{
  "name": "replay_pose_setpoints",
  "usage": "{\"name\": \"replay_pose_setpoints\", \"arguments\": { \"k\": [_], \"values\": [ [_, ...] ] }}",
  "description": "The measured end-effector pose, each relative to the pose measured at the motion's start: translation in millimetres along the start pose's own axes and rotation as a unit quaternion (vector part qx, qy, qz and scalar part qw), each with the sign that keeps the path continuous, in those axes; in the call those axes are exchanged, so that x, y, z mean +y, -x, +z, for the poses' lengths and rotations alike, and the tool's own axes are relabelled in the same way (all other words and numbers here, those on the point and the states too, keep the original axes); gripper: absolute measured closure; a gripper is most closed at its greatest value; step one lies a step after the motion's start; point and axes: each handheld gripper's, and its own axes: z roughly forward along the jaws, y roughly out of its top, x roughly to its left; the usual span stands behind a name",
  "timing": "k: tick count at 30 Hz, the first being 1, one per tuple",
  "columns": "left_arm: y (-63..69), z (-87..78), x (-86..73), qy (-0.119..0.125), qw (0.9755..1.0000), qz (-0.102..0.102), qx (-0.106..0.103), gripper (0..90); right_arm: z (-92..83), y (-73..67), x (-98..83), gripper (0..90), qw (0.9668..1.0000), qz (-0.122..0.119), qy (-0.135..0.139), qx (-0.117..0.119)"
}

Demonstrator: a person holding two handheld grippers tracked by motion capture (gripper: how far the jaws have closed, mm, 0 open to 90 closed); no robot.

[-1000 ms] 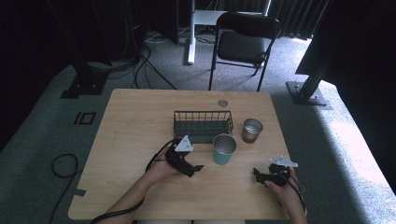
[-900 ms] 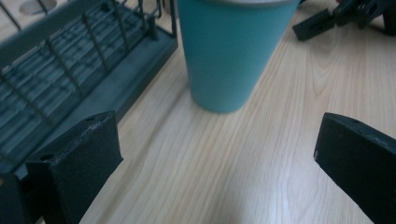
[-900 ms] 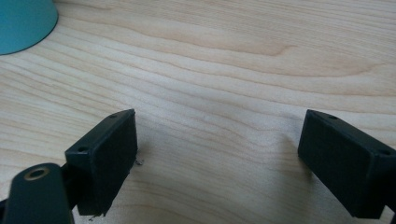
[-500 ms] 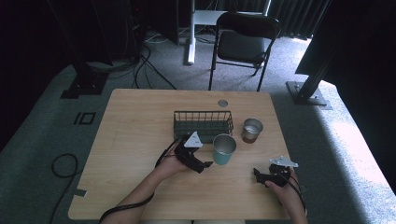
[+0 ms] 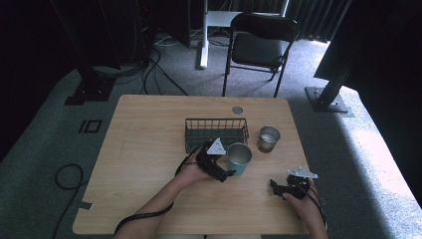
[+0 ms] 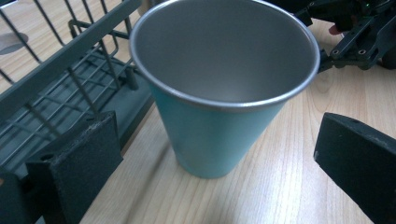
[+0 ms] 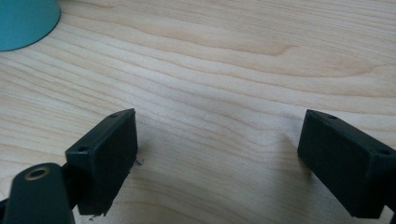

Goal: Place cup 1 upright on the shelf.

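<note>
Where the high view looks down on the wooden tabletop (image 5: 149,149), we see the left gripper (image 5: 225,168) held just beside a teal cup (image 5: 239,159) near the middle, with its grey three-cornered plate (image 5: 217,146) on top. A dark wire basket (image 5: 216,133) stands directly behind the cup, and a bare metal cup (image 5: 268,138) stands to the right of the basket, apart from the teal one. A small round disc (image 5: 237,110) lies farther back on the wood. The right gripper (image 5: 274,186) rests low near the front right corner, well apart from both cups. Beyond the tabletop we see a folding chair (image 5: 261,45) on grey carpet.

In the left gripper view, the fingers (image 6: 86,163) stand wide apart with the teal cup (image 6: 212,135) upright between them; we see a gap on each side, so neither pad touches it. Its inside is plain metal. The wire basket (image 6: 60,88) sits to the left of the cup, very close to it, and the other gripper (image 6: 359,32) shows at the upper right.

In the right gripper view, the fingers (image 7: 105,154) are spread wide over bare wood (image 7: 224,70), holding nothing. The base of the teal cup (image 7: 25,21) shows at the upper left corner, clear of the fingers.
</note>
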Motion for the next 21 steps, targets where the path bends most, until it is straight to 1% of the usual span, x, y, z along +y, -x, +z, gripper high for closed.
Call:
{"name": "replay_pose_setpoints", "arguments": {
  "k": [5,14,18,21],
  "values": [
    [-0.5,6.6,4.1,0.003,1.0000,-0.003,0.001,1.1,0.0,0.1,0.0,11.7,1.0000,-0.001,0.000,0.000],
    [-2.0,15.4,13.4,0.008,0.9999,0.002,0.005,1.1,0.0,0.2,0.0,11.6,1.0000,-0.002,0.000,0.000],
    [-2.0,19.9,15.6,0.006,1.0000,0.001,-0.004,1.1,0.1,0.2,0.0,11.7,1.0000,-0.001,0.000,0.000],
    [-1.7,23.9,16.4,0.006,1.0000,0.002,-0.004,1.0,0.0,0.1,0.0,11.6,1.0000,-0.001,0.000,0.000]
  ]
}}
